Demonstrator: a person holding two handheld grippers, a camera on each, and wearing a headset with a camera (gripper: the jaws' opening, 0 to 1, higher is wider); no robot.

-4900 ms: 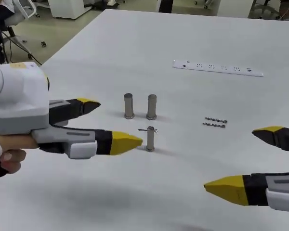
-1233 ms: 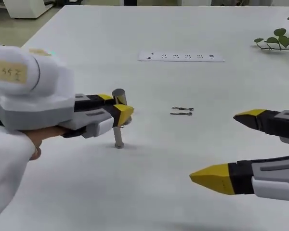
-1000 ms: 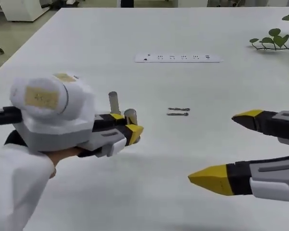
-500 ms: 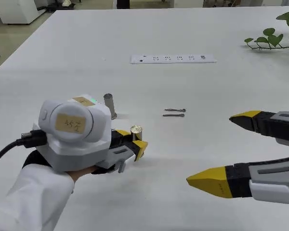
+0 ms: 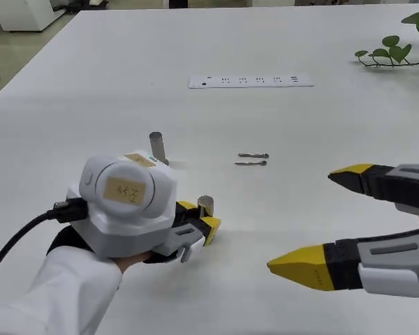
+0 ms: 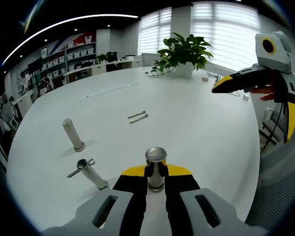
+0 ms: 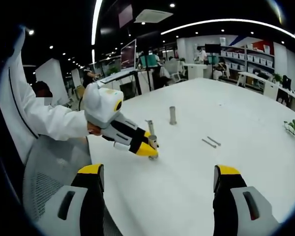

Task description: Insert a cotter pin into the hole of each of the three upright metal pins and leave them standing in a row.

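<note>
metal pin [image 6: 156, 157] — in left tongs [image 6: 156, 173]

Bright even overhead light; soft shadows; fisheye-warped edges.

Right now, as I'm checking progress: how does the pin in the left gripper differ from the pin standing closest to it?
The held pin is clamped between the left gripper's jaws; the nearest pin stands free on the table. The nearest pin carries a cotter pin through its hole near the top; the held pin shows none. Both are grey metal cylinders.
</note>
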